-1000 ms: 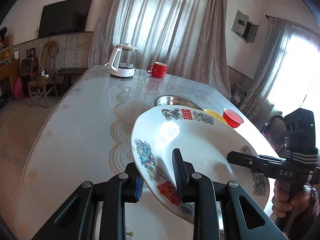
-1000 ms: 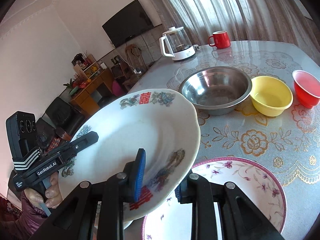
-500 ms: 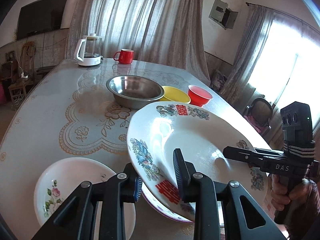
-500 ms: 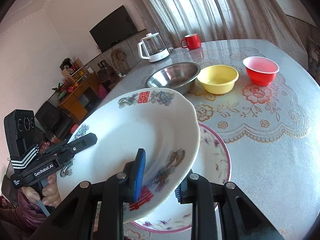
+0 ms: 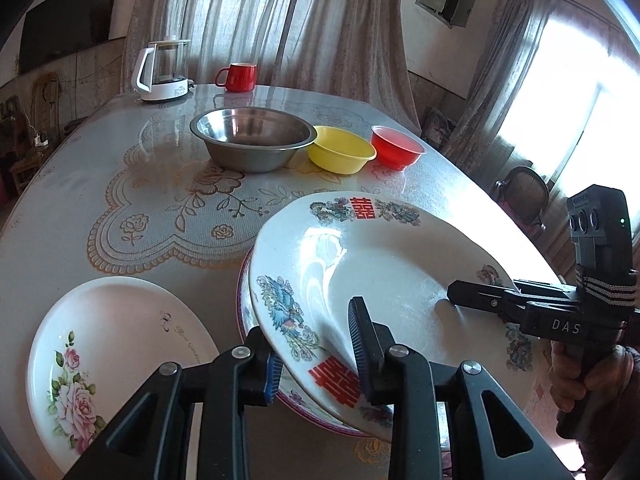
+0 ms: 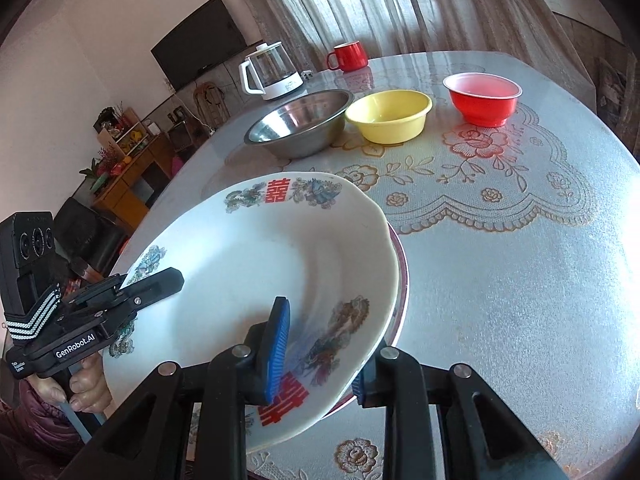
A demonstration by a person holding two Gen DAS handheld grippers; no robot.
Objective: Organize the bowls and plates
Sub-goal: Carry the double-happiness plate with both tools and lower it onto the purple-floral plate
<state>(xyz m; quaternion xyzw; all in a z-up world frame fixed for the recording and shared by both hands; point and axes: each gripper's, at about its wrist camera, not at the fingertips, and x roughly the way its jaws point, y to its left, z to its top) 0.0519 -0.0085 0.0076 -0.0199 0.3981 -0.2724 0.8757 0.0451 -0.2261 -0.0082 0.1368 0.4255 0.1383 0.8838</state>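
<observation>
Plate with red characters [image 5: 380, 256] is pinched at opposite rims by left tool [image 5: 316, 360] and right tool [image 6: 320, 356], both clamped on it, tilted just above the purple-rimmed plate [image 6: 402, 280] on the tabletop [image 5: 120, 152]. Best move: level it, centre over the lower rim, lower together, release only once seated. Versus a second ago, it sits much lower and the rose plate [image 5: 108, 356] shows at left.
</observation>
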